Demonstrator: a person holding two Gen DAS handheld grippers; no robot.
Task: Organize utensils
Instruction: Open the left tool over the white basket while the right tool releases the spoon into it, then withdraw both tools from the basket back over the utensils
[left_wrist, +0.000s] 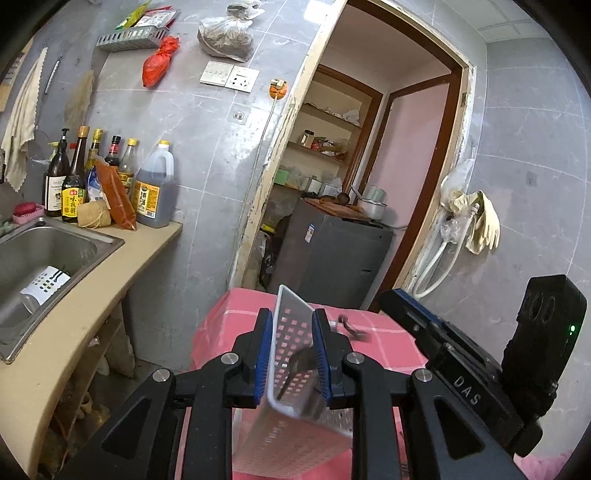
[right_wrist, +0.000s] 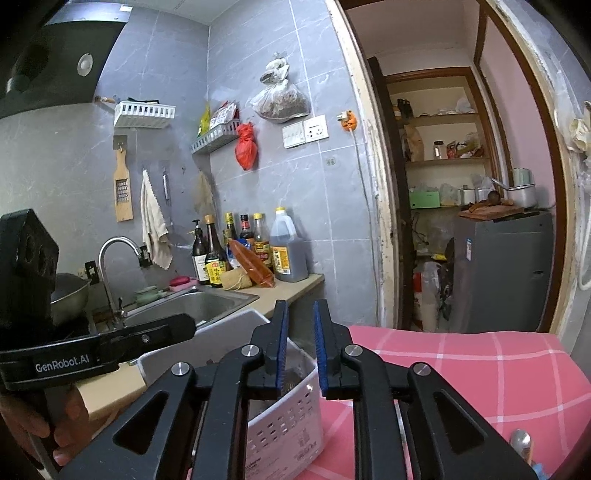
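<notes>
- Pink checked cloth covers the tabletop (right_wrist: 480, 369) in a grey-tiled kitchen.
- Left gripper (left_wrist: 291, 350) has its fingers pinched on one wall of the white perforated basket (left_wrist: 291, 332), tilted above the cloth.
- Thin plastic: probably light, flexible; grip the rim.
- Right gripper (right_wrist: 300, 347) fingers stand narrow, empty, over it.
- Spoon (right_wrist: 520, 441) lies nearby.

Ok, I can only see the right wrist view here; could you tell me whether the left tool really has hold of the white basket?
Observer: Yes. The left tool is shut on one wall of the basket, a finger on each side.
Operator: Thank you. Is anything inside it?
Observer: A dark utensil shows through the holes in that wall; I cannot tell what kind.
Operator: And is there anything in the sink?
Observer: A second white holder with holes lies on its side in the sink.
</notes>
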